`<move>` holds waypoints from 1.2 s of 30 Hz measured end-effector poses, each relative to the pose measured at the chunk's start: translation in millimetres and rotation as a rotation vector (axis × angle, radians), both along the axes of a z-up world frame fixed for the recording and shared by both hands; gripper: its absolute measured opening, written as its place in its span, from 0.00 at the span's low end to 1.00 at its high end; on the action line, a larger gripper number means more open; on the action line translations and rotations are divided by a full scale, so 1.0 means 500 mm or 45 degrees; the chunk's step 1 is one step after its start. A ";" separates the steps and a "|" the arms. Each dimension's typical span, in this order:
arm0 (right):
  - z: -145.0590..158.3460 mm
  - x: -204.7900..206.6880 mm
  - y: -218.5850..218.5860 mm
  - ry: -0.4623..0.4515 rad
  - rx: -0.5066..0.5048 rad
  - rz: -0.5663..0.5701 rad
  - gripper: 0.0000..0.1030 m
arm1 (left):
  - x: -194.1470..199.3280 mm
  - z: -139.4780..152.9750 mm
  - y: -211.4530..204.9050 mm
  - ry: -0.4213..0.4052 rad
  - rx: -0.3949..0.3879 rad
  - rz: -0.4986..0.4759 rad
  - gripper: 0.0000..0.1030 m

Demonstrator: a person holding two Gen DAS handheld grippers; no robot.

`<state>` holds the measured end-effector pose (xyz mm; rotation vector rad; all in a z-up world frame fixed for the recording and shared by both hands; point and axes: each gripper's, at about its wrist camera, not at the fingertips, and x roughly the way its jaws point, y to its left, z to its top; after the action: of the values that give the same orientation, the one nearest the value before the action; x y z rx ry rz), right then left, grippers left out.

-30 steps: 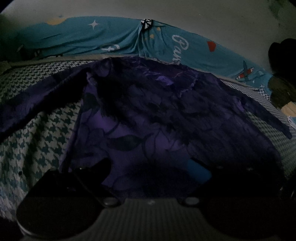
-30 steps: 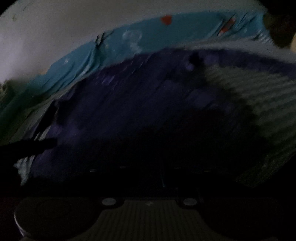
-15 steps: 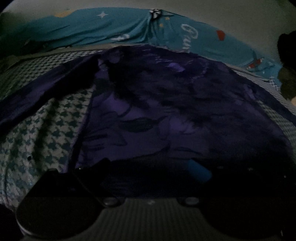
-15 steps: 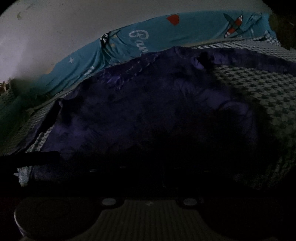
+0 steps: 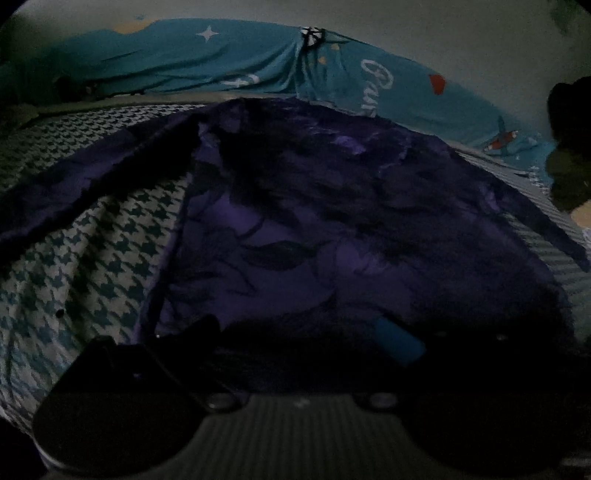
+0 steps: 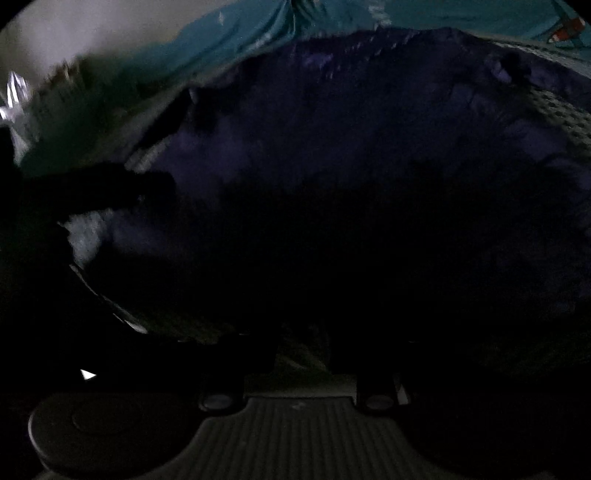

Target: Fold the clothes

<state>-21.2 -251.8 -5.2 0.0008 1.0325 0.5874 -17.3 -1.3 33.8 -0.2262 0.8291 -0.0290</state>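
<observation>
Houndstooth bed cover [image 5: 92,258], teal on white, fills the left wrist view from 7 to 10 o'clock and shows again as a strip at 3 o'clock. Purple garment [image 5: 332,221] with a dark leaf print lies spread flat on it, covering the centre of the view, one sleeve [image 5: 85,184] stretched out toward 9 o'clock, the other side trailing toward 3 o'clock. Teal printed sheet [image 5: 258,66] with stars and lettering runs along the far edge at 12 o'clock, against a pale wall [image 5: 443,29]. Dark lumpy object [image 5: 569,147] at 3 o'clock, too dim to identify. Left gripper [image 5: 295,332] sits at 6 o'clock over the garment's near hem; its left finger [image 5: 199,328] and the blue pad [image 5: 399,341] on the other side stand well apart, jaws wide, nothing seen between them. Right wrist view is very dark and blurred: same purple garment [image 6: 351,129] fills the centre, teal sheet [image 6: 240,40] at 12 o'clock, houndstooth cover [image 6: 561,110] at 2 o'clock. Right gripper [image 6: 299,350] at 6 o'clock is lost in shadow, cannot tell how its jaws stand. A dark bar-like shape [image 6: 110,184] reaches in from 9 o'clock, unidentifiable.
</observation>
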 end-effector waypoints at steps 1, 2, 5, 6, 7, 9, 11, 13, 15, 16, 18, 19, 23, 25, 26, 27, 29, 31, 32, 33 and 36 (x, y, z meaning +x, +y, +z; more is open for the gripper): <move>-0.004 0.001 0.003 -0.004 -0.014 0.002 0.24 | -0.004 0.001 -0.001 -0.004 -0.010 -0.016 0.93; -0.006 0.002 0.005 -0.011 -0.021 -0.002 0.24 | -0.008 0.002 -0.003 -0.006 -0.020 -0.032 0.93; -0.005 0.009 0.005 -0.047 -0.026 -0.046 0.24 | -0.023 0.003 -0.011 -0.005 -0.060 -0.091 0.93; 0.000 0.011 0.000 -0.060 0.009 -0.056 0.24 | -0.029 0.003 -0.015 -0.005 -0.070 -0.113 0.93; 0.006 0.013 -0.005 -0.074 0.044 -0.067 0.24 | -0.035 0.004 -0.019 -0.006 -0.081 -0.135 0.93; 0.017 0.014 -0.016 -0.115 0.109 -0.091 0.24 | -0.046 0.005 -0.028 -0.008 -0.090 -0.183 0.93; 0.023 0.019 -0.024 -0.134 0.170 -0.112 0.24 | -0.058 0.006 -0.039 -0.012 -0.093 -0.235 0.93; 0.026 0.026 -0.030 -0.139 0.219 -0.133 0.24 | -0.070 0.007 -0.050 -0.016 -0.096 -0.287 0.93; 0.028 0.036 -0.029 -0.139 0.249 -0.146 0.24 | -0.080 0.008 -0.060 -0.020 -0.099 -0.334 0.93; 0.028 0.042 -0.027 -0.142 0.261 -0.153 0.24 | -0.083 0.008 -0.064 -0.023 -0.099 -0.359 0.93; 0.027 0.055 -0.024 -0.140 0.301 -0.174 0.24 | -0.088 0.009 -0.073 -0.028 -0.094 -0.399 0.93; 0.028 0.063 -0.025 -0.135 0.325 -0.188 0.24 | -0.088 0.007 -0.076 -0.026 -0.080 -0.405 0.93; 0.028 0.097 -0.031 -0.102 0.425 -0.247 0.24 | -0.086 -0.001 -0.090 -0.016 -0.025 -0.425 0.93; 0.027 0.114 -0.035 -0.075 0.466 -0.273 0.24 | -0.086 -0.004 -0.096 -0.011 0.003 -0.435 0.93; 0.025 0.121 -0.033 -0.068 0.471 -0.279 0.24 | -0.085 -0.006 -0.099 -0.010 0.019 -0.434 0.93; 0.024 0.126 -0.030 -0.070 0.465 -0.279 0.24 | -0.081 -0.009 -0.098 -0.010 0.045 -0.410 0.93; 0.023 0.135 -0.024 -0.073 0.453 -0.279 0.24 | -0.072 -0.012 -0.090 -0.006 0.075 -0.345 0.93; 0.025 0.131 -0.021 -0.090 0.425 -0.259 0.24 | -0.064 -0.016 -0.076 0.011 0.085 -0.272 0.93; 0.027 0.126 -0.019 -0.102 0.405 -0.243 0.24 | -0.060 -0.018 -0.070 0.019 0.091 -0.238 0.93; 0.029 0.121 -0.017 -0.115 0.385 -0.226 0.24 | -0.055 -0.020 -0.063 0.026 0.103 -0.208 0.93; 0.036 0.097 -0.001 -0.178 0.274 -0.141 0.28 | -0.040 -0.023 -0.048 0.034 0.131 -0.136 0.93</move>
<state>27.5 -252.1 12.8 0.2024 0.8245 0.5864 -37.3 -25.1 22.2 -0.0856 0.8660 -0.0840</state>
